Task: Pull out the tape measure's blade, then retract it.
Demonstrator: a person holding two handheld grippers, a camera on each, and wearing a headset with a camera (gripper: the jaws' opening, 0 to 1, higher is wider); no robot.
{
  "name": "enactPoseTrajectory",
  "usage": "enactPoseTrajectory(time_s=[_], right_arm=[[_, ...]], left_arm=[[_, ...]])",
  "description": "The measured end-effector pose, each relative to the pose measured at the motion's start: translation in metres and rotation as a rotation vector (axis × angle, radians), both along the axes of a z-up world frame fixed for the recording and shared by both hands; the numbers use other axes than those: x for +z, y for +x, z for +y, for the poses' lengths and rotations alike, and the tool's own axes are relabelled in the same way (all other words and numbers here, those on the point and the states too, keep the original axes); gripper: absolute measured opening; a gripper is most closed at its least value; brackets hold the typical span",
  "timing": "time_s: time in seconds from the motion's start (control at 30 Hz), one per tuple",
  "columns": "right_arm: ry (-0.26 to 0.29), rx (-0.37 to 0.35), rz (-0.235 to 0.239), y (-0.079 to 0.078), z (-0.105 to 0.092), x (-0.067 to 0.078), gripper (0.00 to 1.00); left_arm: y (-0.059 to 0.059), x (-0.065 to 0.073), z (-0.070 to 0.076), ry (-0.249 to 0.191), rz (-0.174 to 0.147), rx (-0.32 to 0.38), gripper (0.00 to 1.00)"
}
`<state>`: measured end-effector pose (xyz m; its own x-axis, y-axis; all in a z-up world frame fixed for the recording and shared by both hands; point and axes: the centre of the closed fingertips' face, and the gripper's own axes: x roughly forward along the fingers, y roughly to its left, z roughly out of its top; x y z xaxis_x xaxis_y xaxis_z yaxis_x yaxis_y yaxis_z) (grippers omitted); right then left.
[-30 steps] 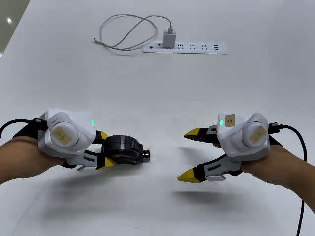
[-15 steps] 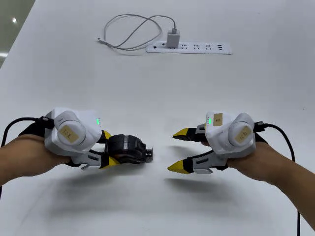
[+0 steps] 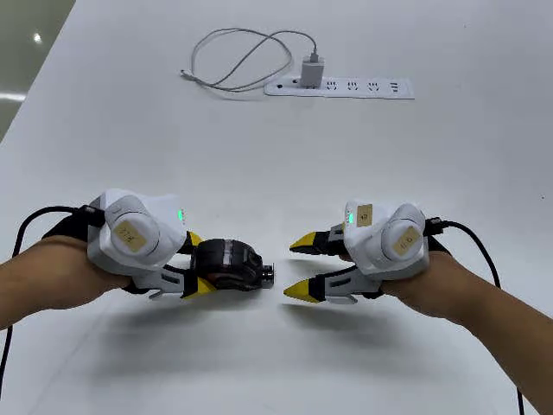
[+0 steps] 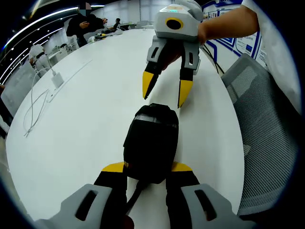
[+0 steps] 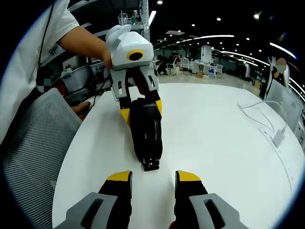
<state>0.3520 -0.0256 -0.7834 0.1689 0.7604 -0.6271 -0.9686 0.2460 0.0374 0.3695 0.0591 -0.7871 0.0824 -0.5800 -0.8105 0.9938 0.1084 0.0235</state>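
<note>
A tape measure (image 3: 226,264) was seen low and left of centre on a white table (image 3: 276,156), gripped by the left gripper (image 3: 197,262), whose yellow-tipped jaws were closed on the rear half of its case, one on each flat side. The case was black and rounded, with a dark grey band around it, and it was held on its edge, so that from the right gripper view it appeared as a narrow upright shape (image 5: 147,133). In the left gripper view its glossy black back (image 4: 151,143) was seen between the jaws, with a thin black cord hanging from its near end. The blade was wound in; a small dark hook (image 3: 268,275) stood at the mouth, low on the front of the case and close to the table. That end was pointed at the right gripper (image 3: 300,266), whose jaws were spread apart with nothing between them. Their tips were just beside the hook and apart from it, and it was lined up with the gap between them. Far back on the table a white power strip (image 3: 346,87) was laid, with a charger (image 3: 312,69) plugged into it. A grey mesh chair (image 4: 267,119) was seen beside the table.
</note>
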Motion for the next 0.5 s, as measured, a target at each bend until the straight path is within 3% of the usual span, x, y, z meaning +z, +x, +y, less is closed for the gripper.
enactPoseTrajectory(time_s=[0.5], right_arm=[[0.006,0.038,0.000,0.002,0.014,-0.011,0.24]], left_arm=[[0.001,-0.001,-0.001,0.002,0.006,-0.001,0.26]])
